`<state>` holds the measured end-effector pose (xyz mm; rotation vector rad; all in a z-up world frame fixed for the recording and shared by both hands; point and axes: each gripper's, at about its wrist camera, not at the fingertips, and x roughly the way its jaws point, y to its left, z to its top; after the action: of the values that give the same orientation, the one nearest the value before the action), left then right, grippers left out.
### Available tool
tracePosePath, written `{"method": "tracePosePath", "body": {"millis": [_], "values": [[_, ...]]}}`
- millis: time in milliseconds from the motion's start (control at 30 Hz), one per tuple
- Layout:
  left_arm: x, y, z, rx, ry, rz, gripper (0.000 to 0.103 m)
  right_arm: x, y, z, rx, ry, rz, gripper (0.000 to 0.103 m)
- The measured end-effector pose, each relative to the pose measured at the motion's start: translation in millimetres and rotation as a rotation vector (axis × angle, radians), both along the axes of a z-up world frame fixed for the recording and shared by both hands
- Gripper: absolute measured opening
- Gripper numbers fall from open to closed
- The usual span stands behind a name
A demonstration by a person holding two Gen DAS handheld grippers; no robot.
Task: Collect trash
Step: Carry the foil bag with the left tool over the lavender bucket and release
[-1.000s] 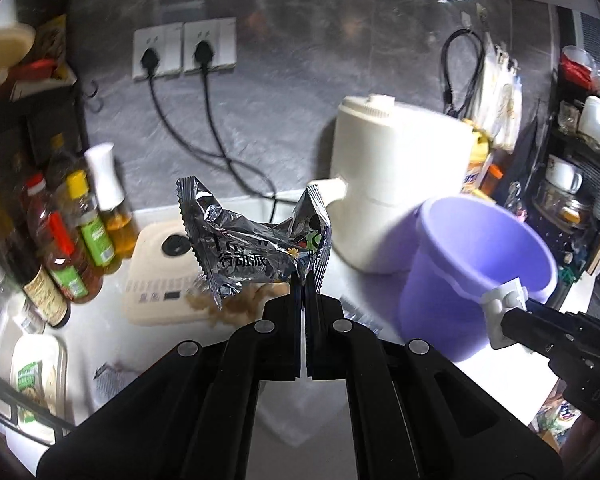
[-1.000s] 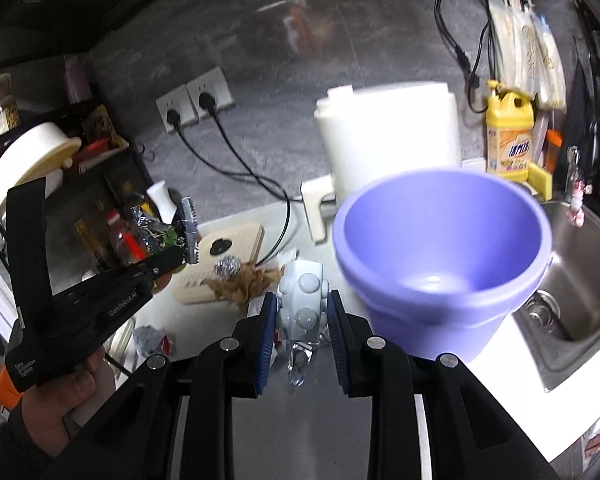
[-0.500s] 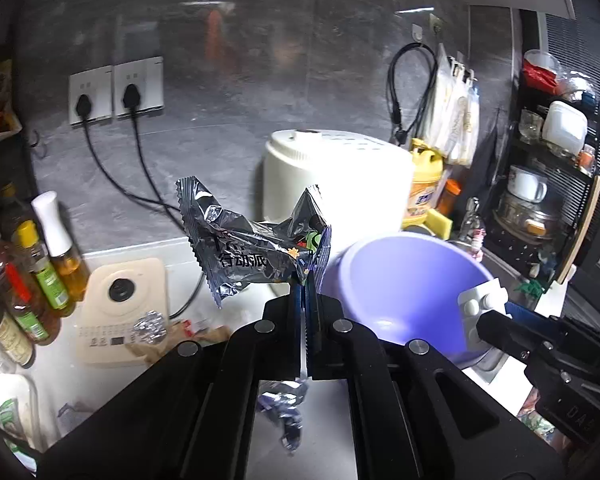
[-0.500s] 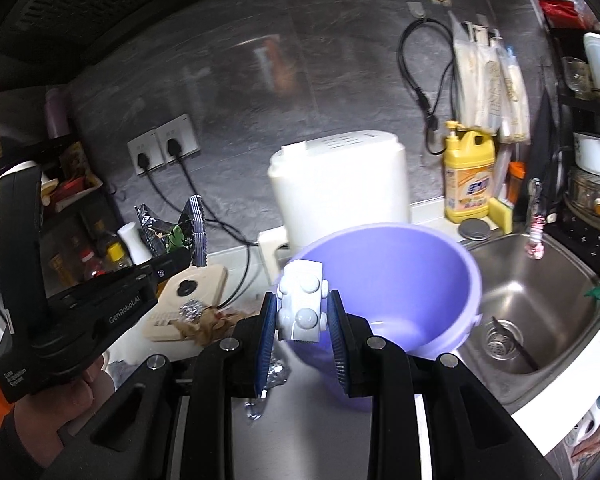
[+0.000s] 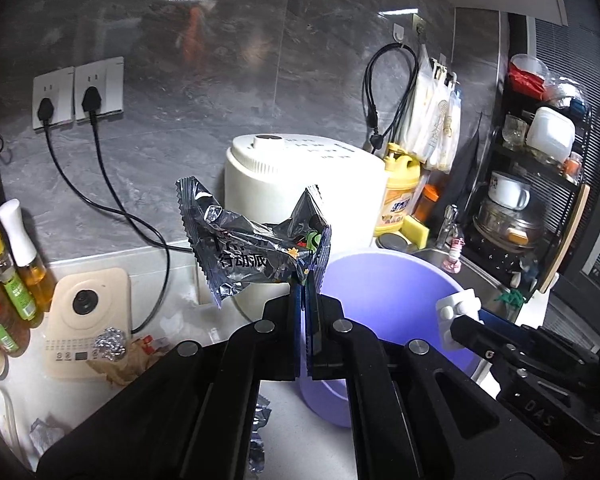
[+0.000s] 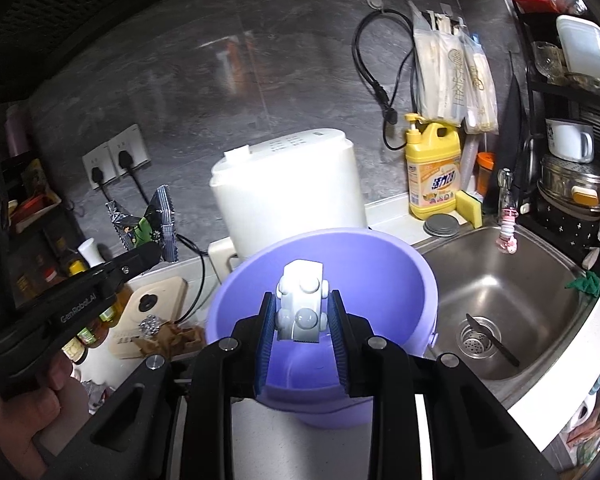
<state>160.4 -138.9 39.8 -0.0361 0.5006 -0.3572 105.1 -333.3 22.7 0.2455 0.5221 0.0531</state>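
- My left gripper (image 5: 305, 280) is pinching the right corner of a crumpled silver snack wrapper (image 5: 252, 256), jaws fully together on the foil; the wrapper is sitting in the centre of the left wrist frame, in front of the white appliance (image 5: 300, 184).
- In the right wrist view that same wrapper (image 6: 148, 226) is showing at middle left, lifted clear of the counter and left of the bucket.
- My right gripper (image 6: 300, 320) is clamping narrowly on the white knobbed handle piece (image 6: 302, 306) of the purple bucket (image 6: 380, 264), the blue pads pressing its two sides.
- The bucket is filling the lower centre of the right wrist frame, between the white appliance behind it and the steel sink (image 6: 540, 320) at right.
- In the left wrist view the bucket (image 5: 380, 292) is lying just right of and below the wrapper.
- A foil ball (image 5: 110, 344) and brown paper scraps (image 5: 116, 370) are resting on the beige scale (image 5: 84, 320) at lower left.
- More crumpled foil (image 5: 258, 436) is lying on the counter at the bottom of the frame, under my left gripper.
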Motion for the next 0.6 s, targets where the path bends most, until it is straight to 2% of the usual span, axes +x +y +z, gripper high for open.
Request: {"method": "tracePosePath", "body": {"millis": [67, 200, 600], "values": [[3, -4, -1, -0.004, 0.004, -0.01, 0.002, 3, -2, -4, 0.001, 0.006, -0.014, 0.029], [6, -13, -4, -0.007, 0.014, -0.036, 0.002, 4, -7, -8, 0.014, 0.015, -0.029, 0.045], [2, -50, -16, -0.01, 0.051, -0.143, 0.003, -28, -32, -12, 0.028, 0.033, -0.112, 0.046]]}}
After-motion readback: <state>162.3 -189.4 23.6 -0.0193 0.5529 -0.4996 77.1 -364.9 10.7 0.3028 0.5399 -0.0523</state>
